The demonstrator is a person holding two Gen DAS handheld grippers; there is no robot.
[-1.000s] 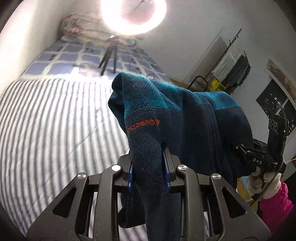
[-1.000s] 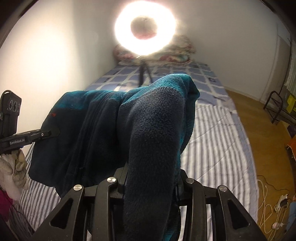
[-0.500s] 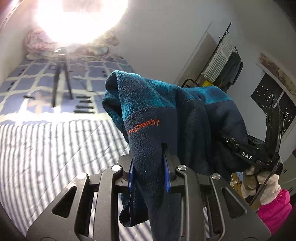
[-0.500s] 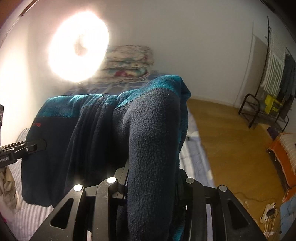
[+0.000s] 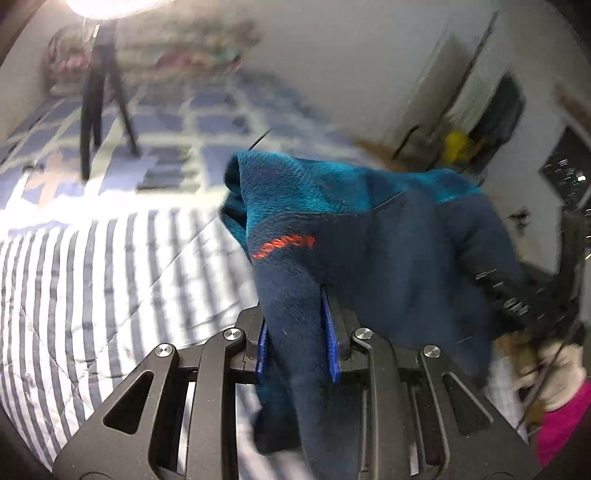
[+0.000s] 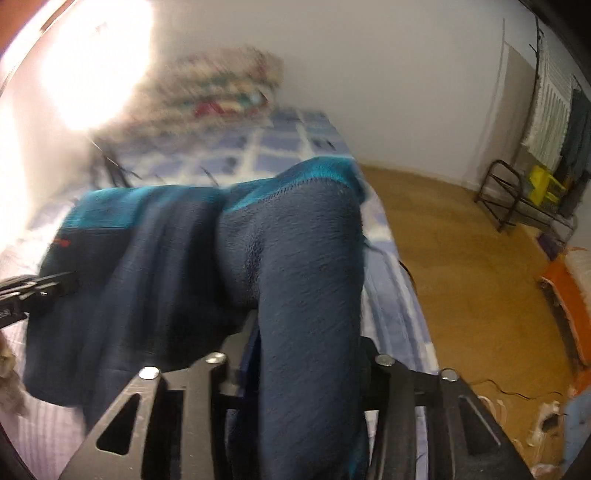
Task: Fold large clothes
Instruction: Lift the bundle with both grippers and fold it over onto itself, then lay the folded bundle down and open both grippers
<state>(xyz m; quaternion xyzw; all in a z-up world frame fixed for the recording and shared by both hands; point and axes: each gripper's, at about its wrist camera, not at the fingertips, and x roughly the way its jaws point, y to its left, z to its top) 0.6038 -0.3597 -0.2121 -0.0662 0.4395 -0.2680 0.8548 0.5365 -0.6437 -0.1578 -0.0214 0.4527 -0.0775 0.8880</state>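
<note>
**Fleece jacket held aloft, fold unfinished**

Above the striped bed (image 5: 92,295), a navy-and-teal fleece jacket (image 5: 369,236) hangs bunched between two grippers. The left gripper (image 5: 297,332) clamps one edge; the right gripper (image 6: 306,365), its jaws just widening, has fleece between them. Laying flat and folding remain. A tripod (image 5: 99,92) occupies the bed's far end.

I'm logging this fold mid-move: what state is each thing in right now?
Fleece: bunched, held up over the bed, a fold in each gripper.
Left gripper: shut on fleece.
Right gripper: fleece between its jaws, which have just been opening; grip unclear.
Bed: made, striped cover flat.
Ring light: on.
</note>
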